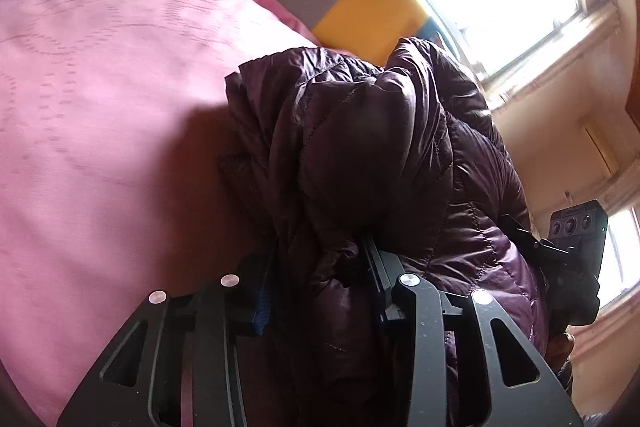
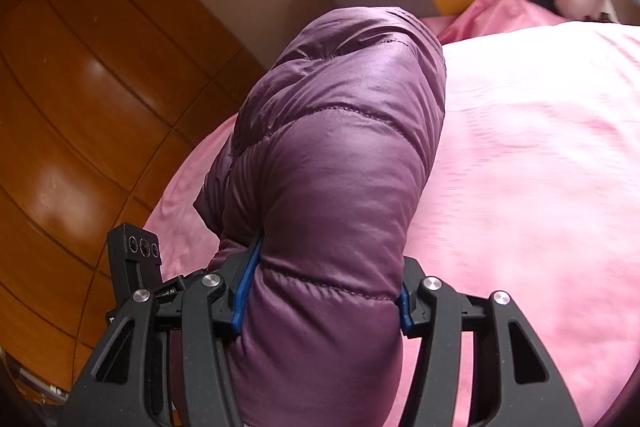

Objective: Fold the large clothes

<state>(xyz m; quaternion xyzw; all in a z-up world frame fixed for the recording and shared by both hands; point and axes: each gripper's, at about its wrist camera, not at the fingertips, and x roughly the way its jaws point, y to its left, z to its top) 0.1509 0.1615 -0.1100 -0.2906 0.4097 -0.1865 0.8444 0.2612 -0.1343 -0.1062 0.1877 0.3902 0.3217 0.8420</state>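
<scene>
- The left tongs (image 1: 320, 287) clamp a bunched fold of the dark purple quilted jacket (image 1: 372, 147), their blue pads pressed into the fabric.
- The right tongs (image 2: 324, 291) squeeze a puffy roll of the same jacket (image 2: 340, 155), pads (image 2: 244, 291) dug into both flanks.
- In each wrist view the gripped roll's long axis runs straight ahead of the tongs, rising away from them.
- The jacket hangs above a pink bedspread (image 2: 540, 147), which lies ahead of and below both tongs.
- The other device's camera block (image 2: 140, 247) shows beside the right tongs; its small lettering is unreadable.
</scene>
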